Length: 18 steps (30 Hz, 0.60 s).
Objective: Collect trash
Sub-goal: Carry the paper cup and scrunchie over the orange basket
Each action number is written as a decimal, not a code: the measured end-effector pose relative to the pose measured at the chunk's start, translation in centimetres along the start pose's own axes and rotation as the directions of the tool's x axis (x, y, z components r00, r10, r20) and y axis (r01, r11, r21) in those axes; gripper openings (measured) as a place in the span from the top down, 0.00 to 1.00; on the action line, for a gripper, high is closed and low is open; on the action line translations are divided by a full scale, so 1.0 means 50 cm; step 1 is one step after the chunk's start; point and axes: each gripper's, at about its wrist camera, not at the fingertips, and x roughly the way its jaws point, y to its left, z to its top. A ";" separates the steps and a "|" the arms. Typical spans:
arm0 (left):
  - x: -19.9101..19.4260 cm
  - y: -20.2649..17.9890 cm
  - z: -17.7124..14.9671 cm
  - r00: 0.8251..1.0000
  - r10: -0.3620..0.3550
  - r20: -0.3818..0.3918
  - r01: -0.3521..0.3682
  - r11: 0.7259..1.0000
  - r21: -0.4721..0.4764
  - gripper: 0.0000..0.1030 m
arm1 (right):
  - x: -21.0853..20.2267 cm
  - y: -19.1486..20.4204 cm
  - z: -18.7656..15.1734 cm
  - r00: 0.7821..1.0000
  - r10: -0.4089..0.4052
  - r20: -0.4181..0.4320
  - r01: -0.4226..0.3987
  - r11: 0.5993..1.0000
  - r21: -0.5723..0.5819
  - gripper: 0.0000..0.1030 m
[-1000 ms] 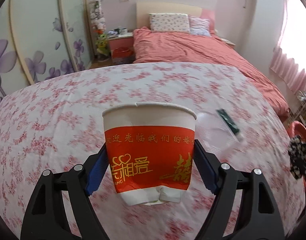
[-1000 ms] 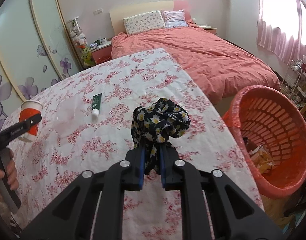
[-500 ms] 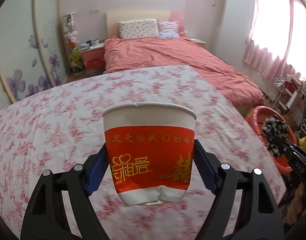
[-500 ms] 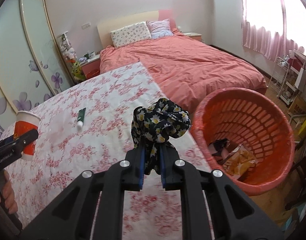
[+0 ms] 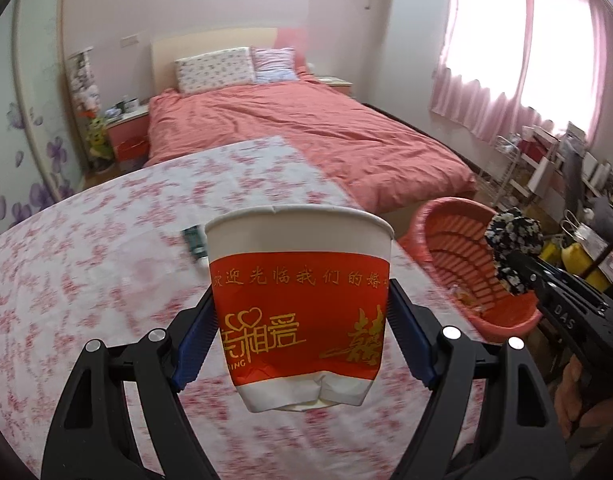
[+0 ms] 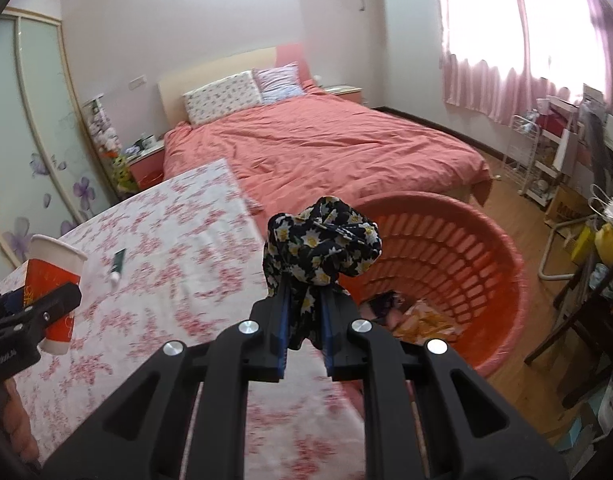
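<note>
My left gripper (image 5: pixel 302 320) is shut on a red and white paper cup (image 5: pixel 298 304) and holds it upright above the flowered table (image 5: pixel 86 280). My right gripper (image 6: pixel 304 320) is shut on a black floral cloth (image 6: pixel 322 248), held at the table's right edge next to the orange basket (image 6: pixel 446 248). In the left wrist view the cloth (image 5: pixel 512 240) hangs over the basket (image 5: pixel 458 248). The cup also shows in the right wrist view (image 6: pixel 52 284). A green tube (image 6: pixel 117 266) lies on the table, also seen in the left wrist view (image 5: pixel 195 242).
The basket holds some wrappers (image 6: pixel 422 316) at its bottom. A bed with a pink cover (image 6: pixel 326 152) stands behind the table. A wire rack (image 6: pixel 534 156) and a chair (image 6: pixel 578 300) stand at the right on the wooden floor.
Both grippers have swung right toward the basket, still holding the cup and the cloth. The cloth is now at the basket's rim, and the basket has come into the left wrist view.
</note>
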 end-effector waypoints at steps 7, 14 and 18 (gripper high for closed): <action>0.028 -0.077 0.007 0.998 -0.067 -0.007 0.067 0.997 0.031 0.24 | -0.013 -0.074 0.008 0.998 -0.052 0.037 0.050 0.998 0.044 0.86; 0.060 -0.147 0.014 0.991 -0.130 -0.023 0.131 0.991 0.040 0.24 | -0.024 -0.146 0.015 0.997 -0.048 0.063 0.042 0.994 0.098 0.86; 0.079 -0.193 0.018 0.985 -0.173 -0.030 0.174 0.984 0.043 0.24 | -0.025 -0.180 0.021 0.996 -0.045 0.074 0.036 0.992 0.120 0.85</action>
